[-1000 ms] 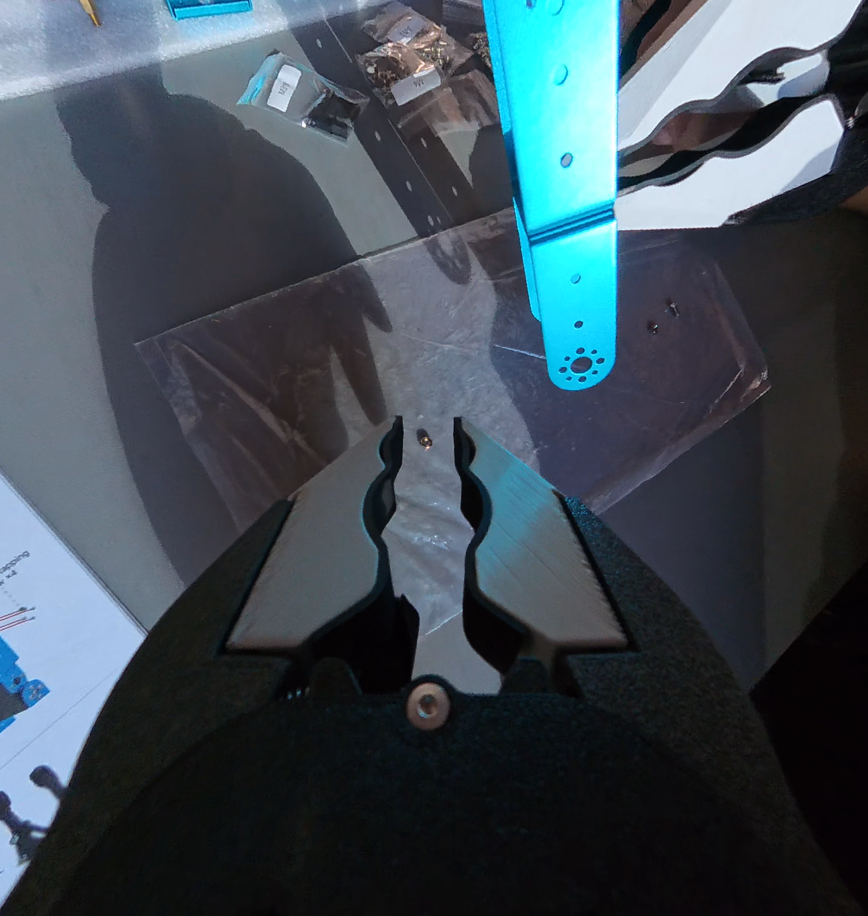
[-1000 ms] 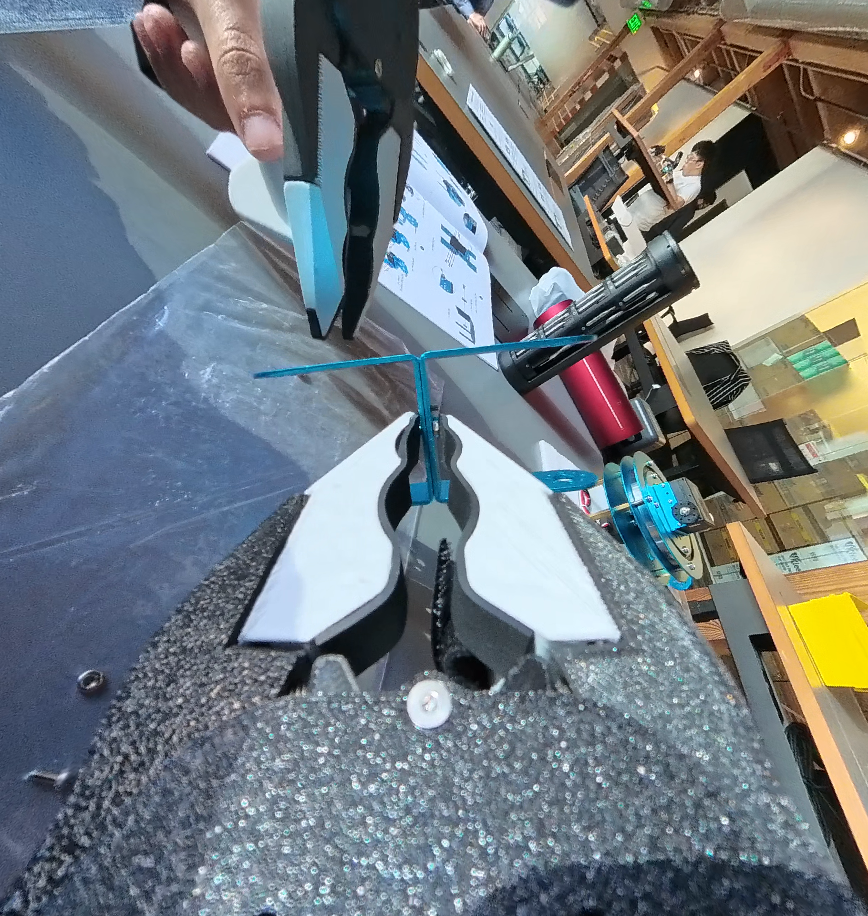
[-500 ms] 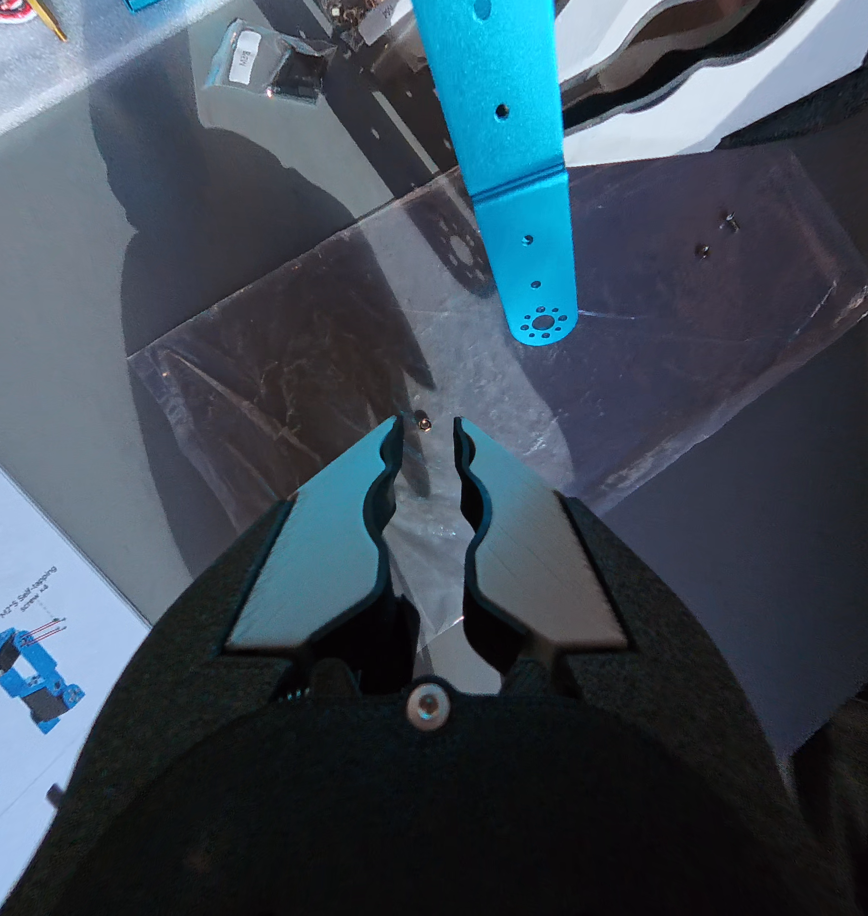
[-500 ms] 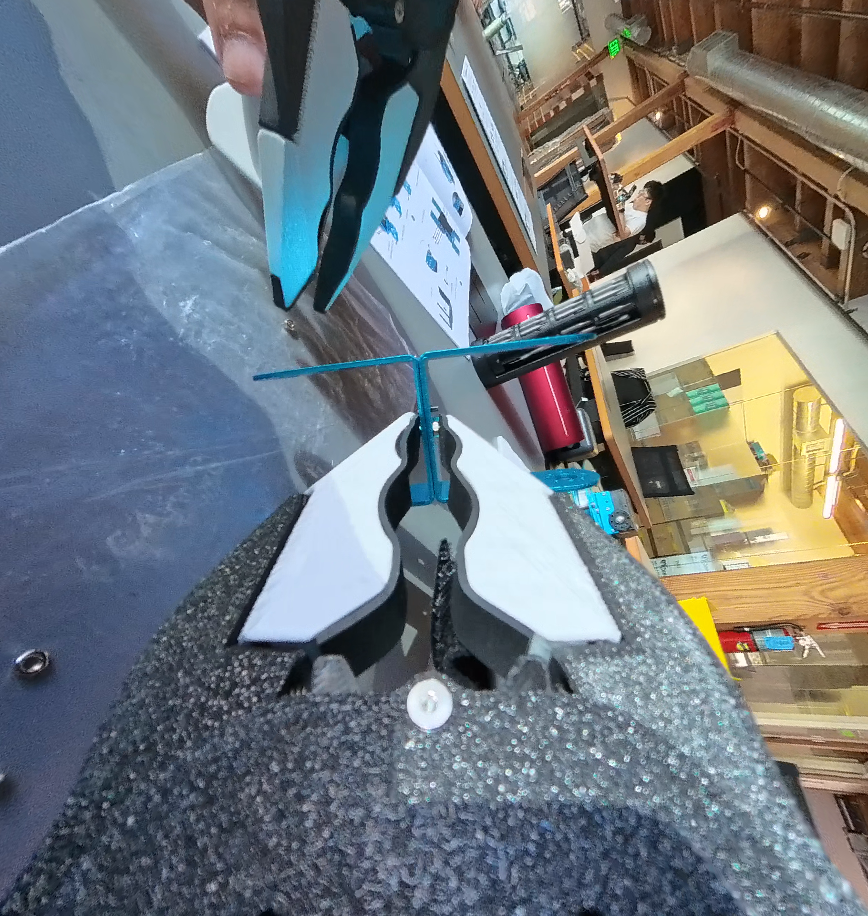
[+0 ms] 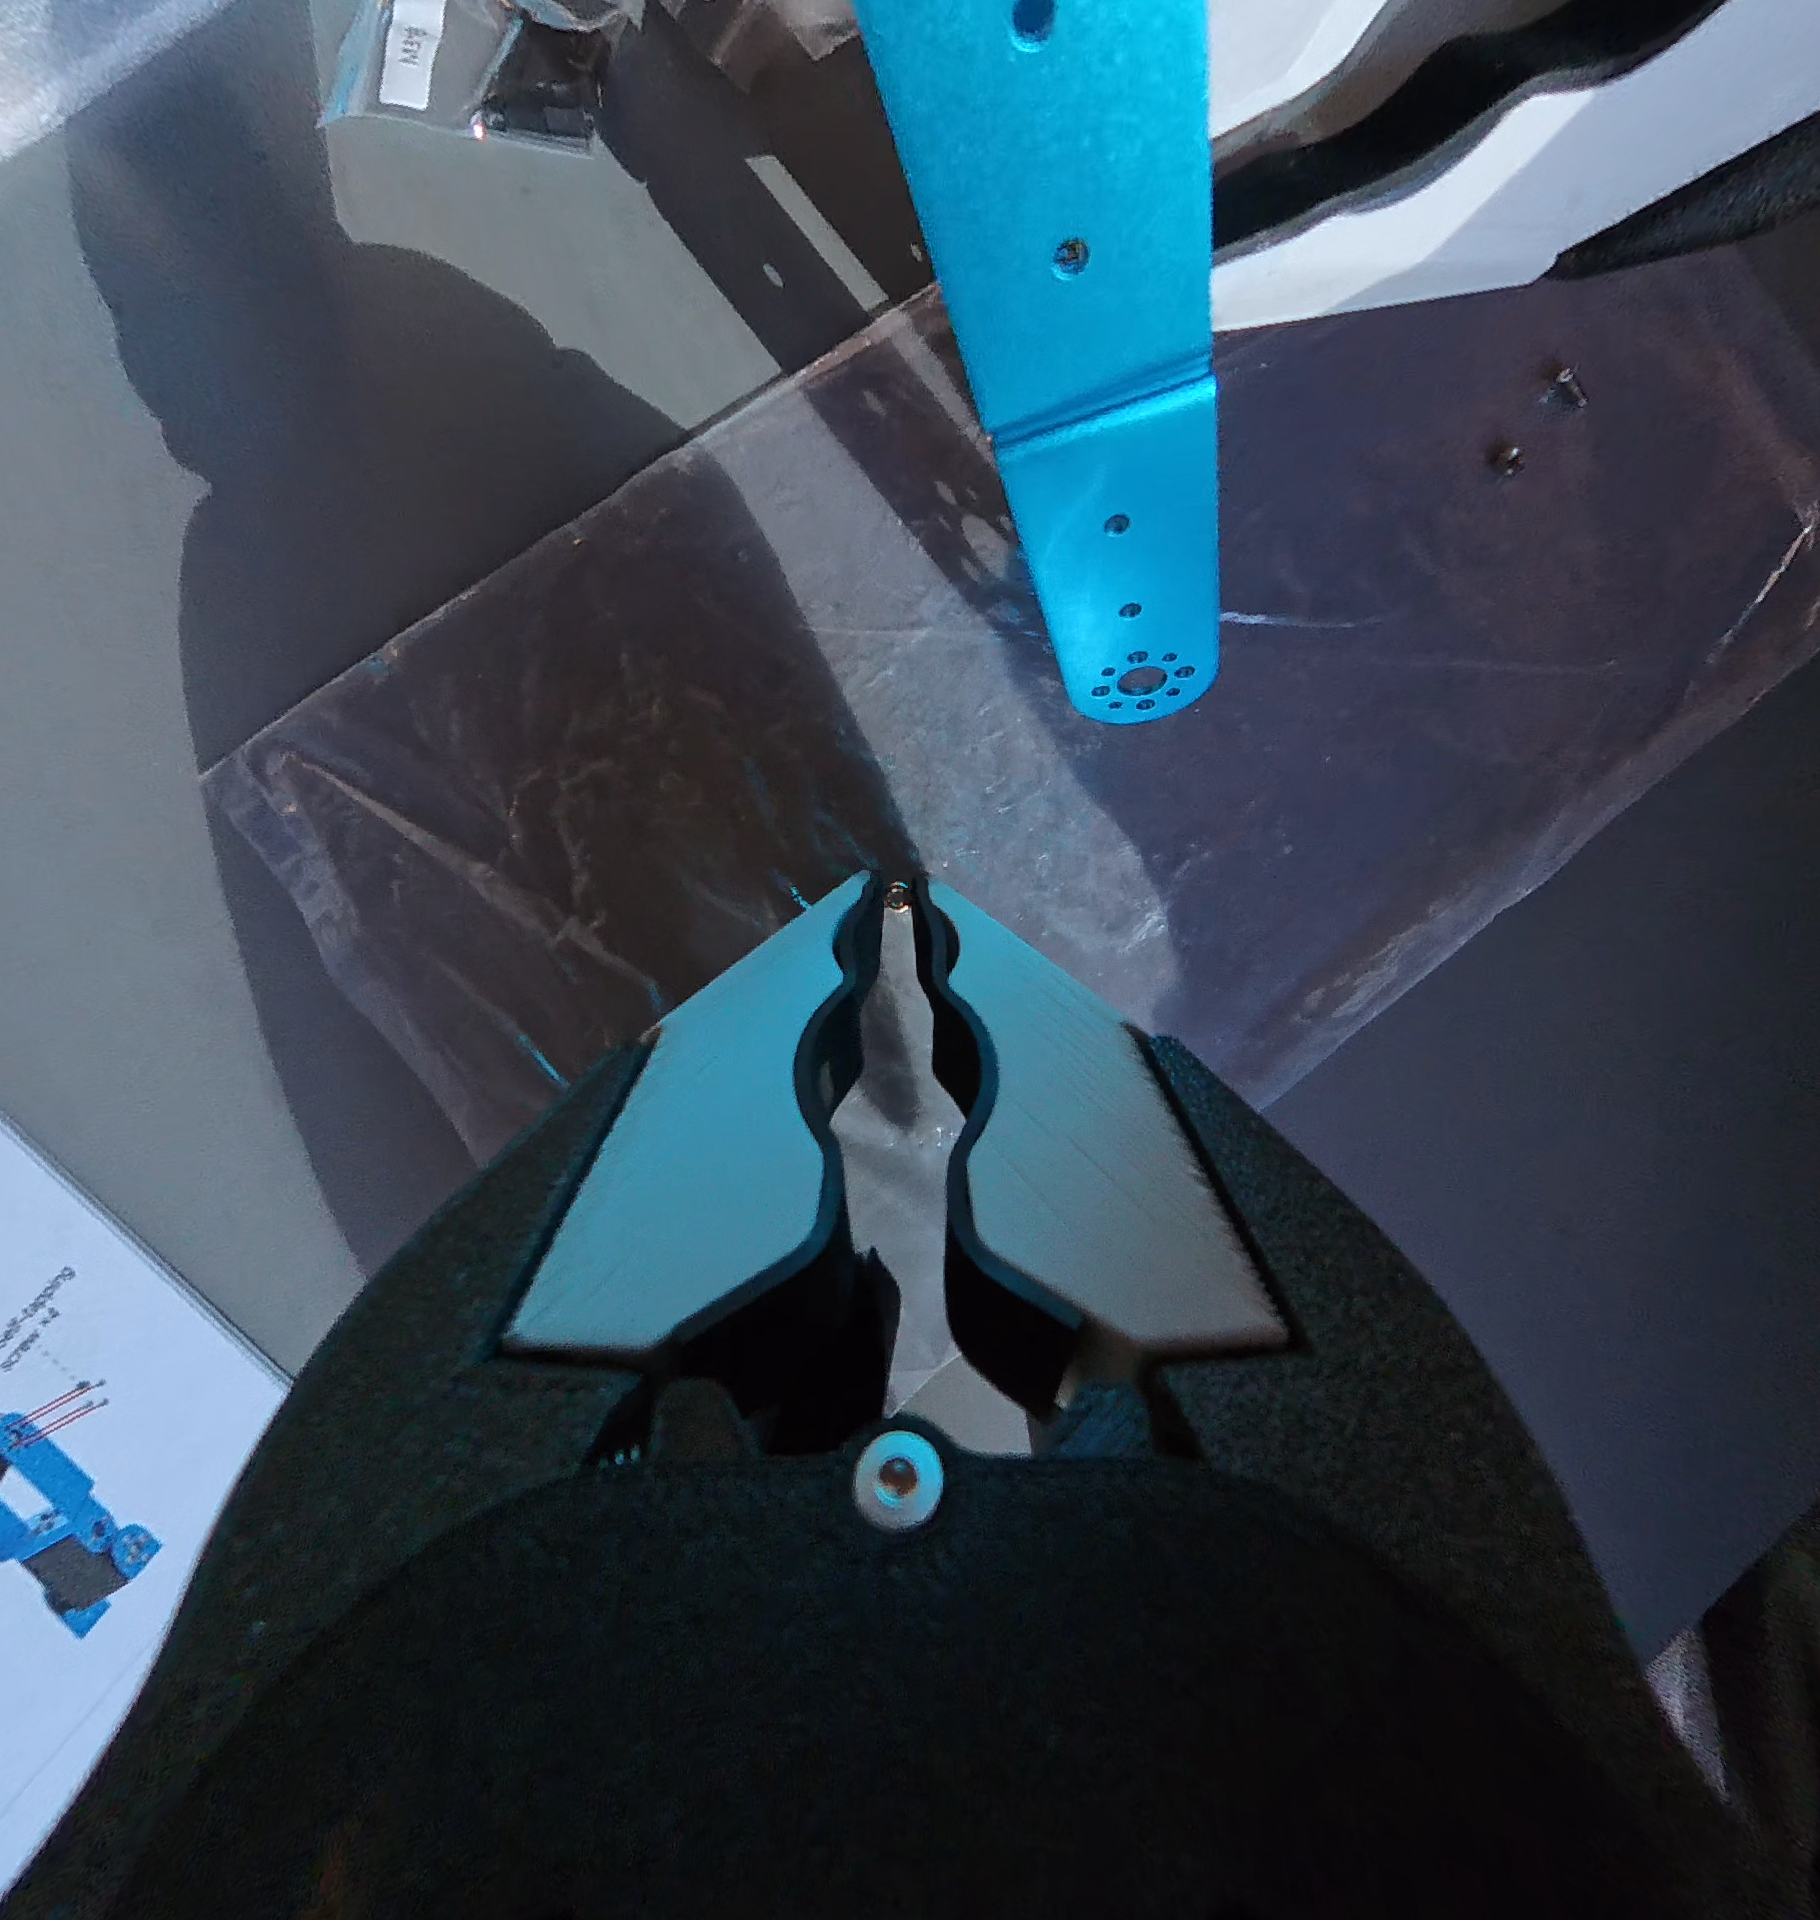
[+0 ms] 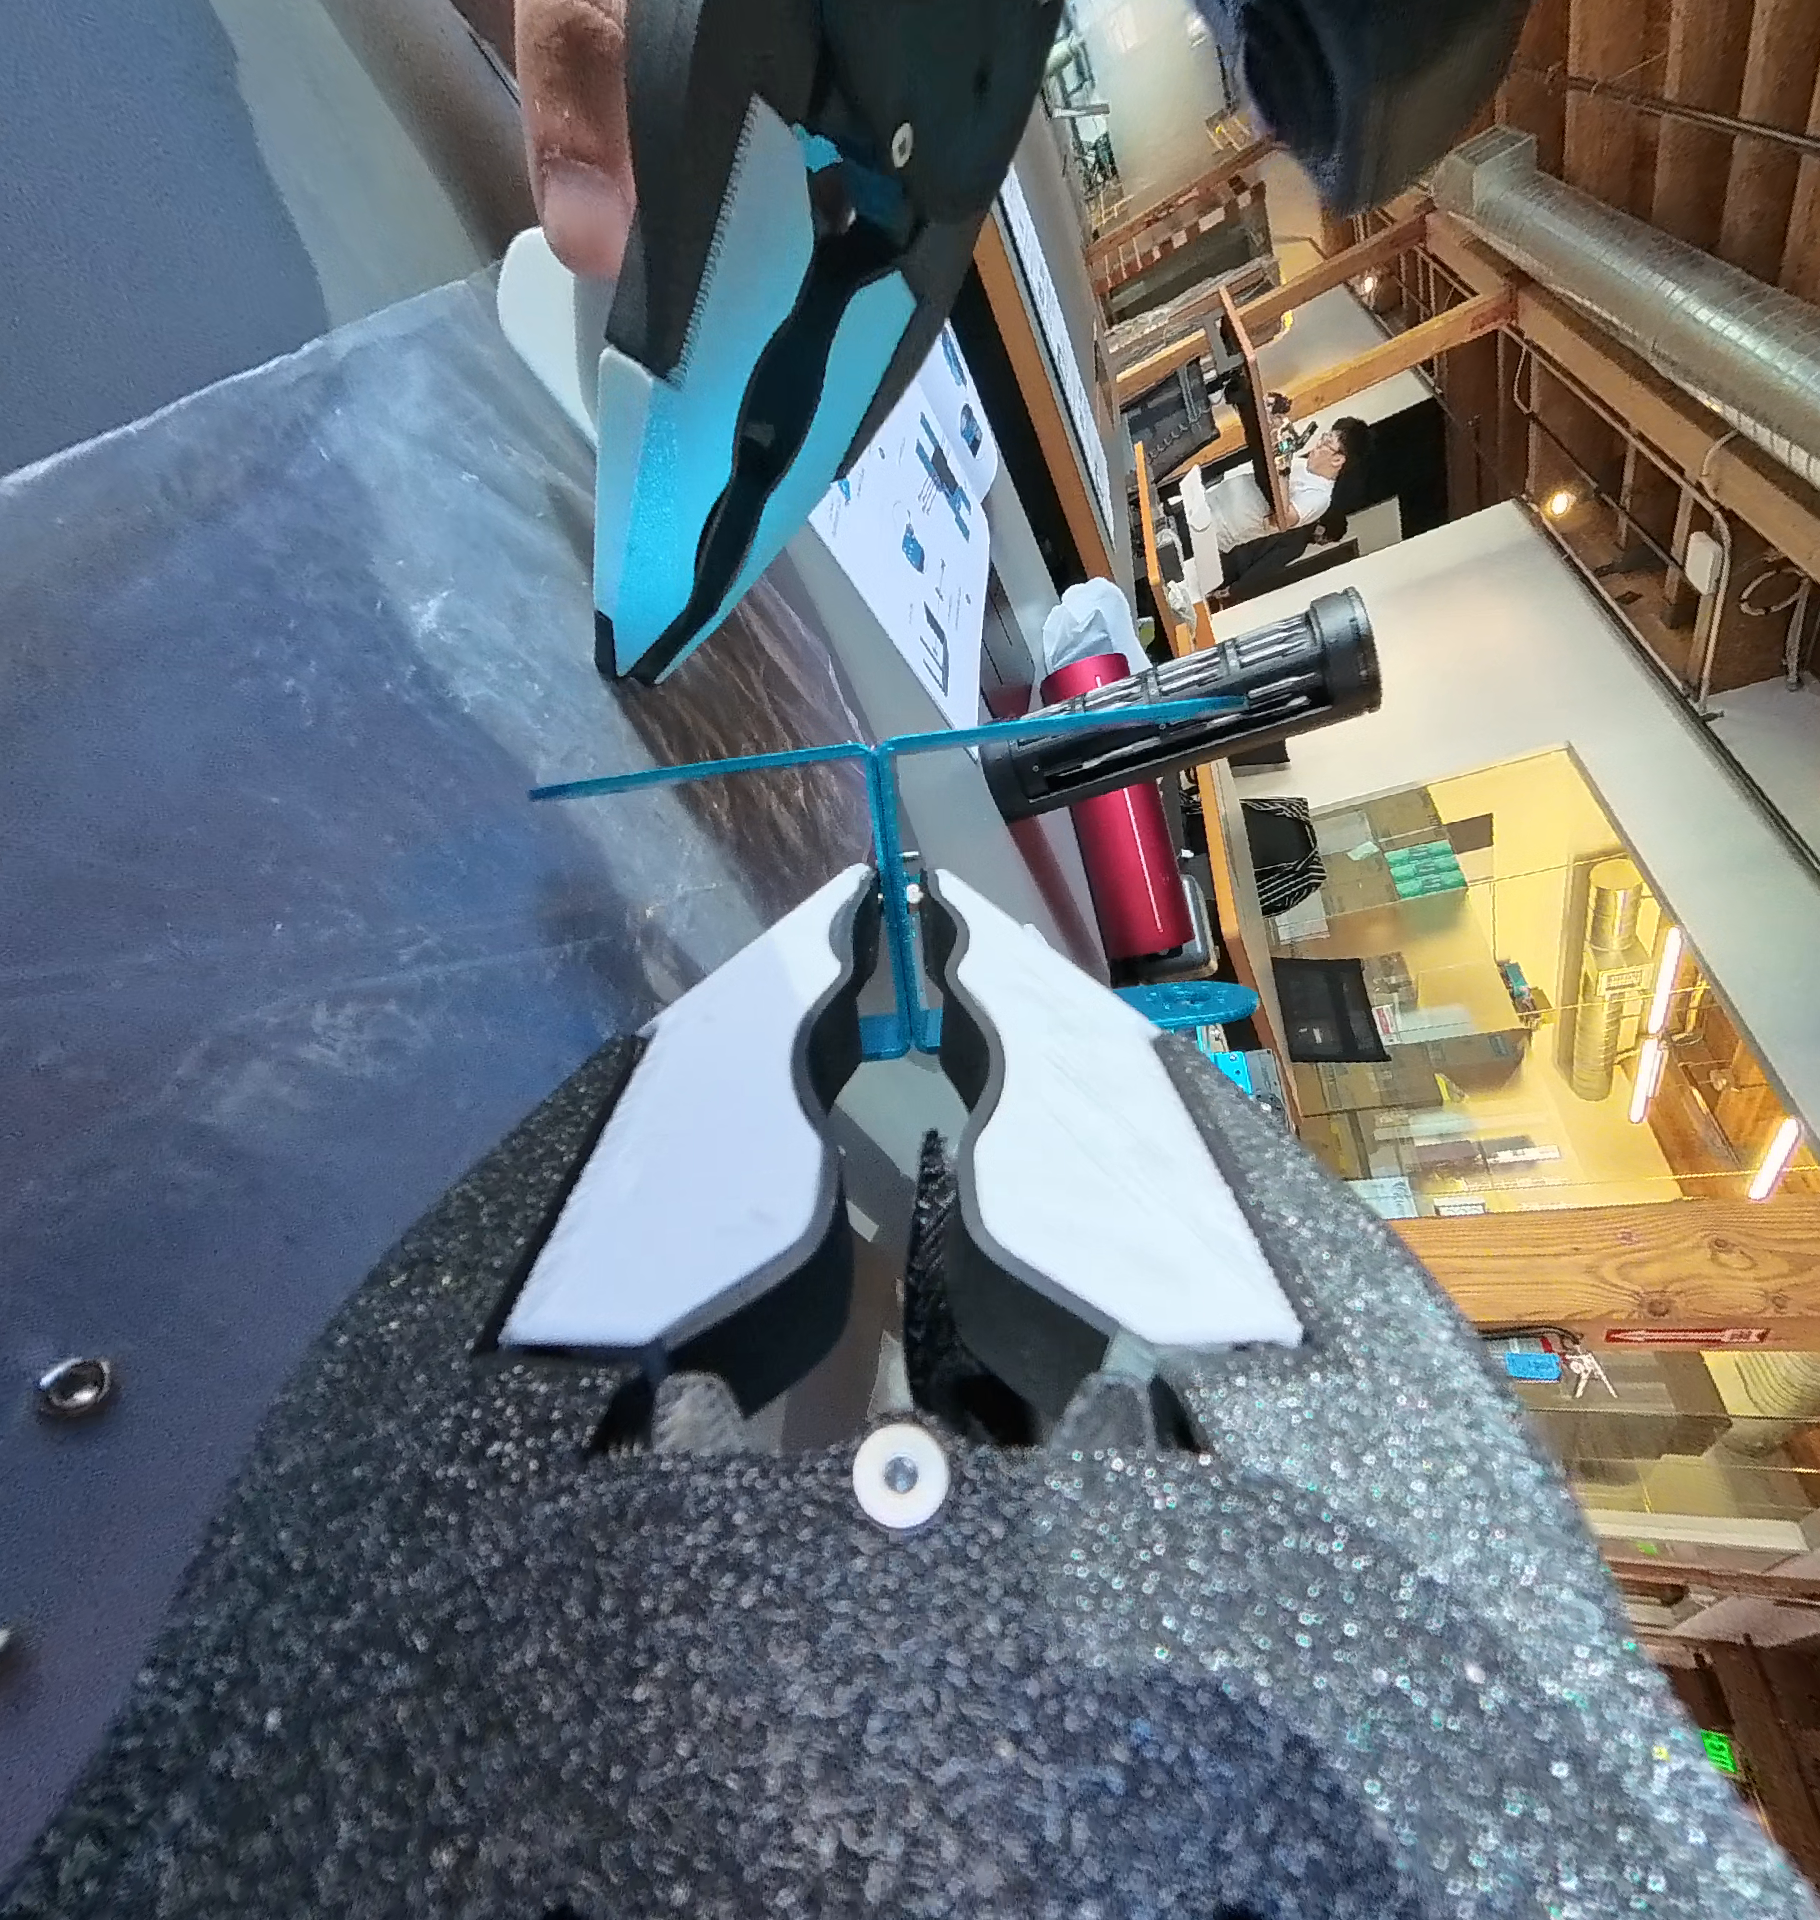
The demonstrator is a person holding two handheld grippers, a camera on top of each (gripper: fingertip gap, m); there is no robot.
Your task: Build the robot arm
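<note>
Grey was the broad table top, and over the middle of it a crinkled sheet of clear plastic film was spread flat. A white printed instruction sheet with blue diagrams was seen at the table's near left edge.

Above the film a long bent bracket of blue anodised metal, drilled with small holes, was held by the right gripper, whose jaws were clenched on the bracket's folded stem. In the left wrist view the bracket's long axis ran from the top of the picture down toward the film, its rounded end hanging free, ahead and to the right of the left gripper's tips.

The left gripper was lowered to the film with its jaws drawn nearly together about a tiny metal nut or screw head. This piece was seen directly between the fingertips, at their very ends; the left gripper was by far the nearer to it. Whether it was truly pinched or only flanked could not be told.

Two more small dark screws lay on the film well apart to the right. The bracket's upper part was cut off by the frame, and the small piece's true form was too small to make out.
</note>
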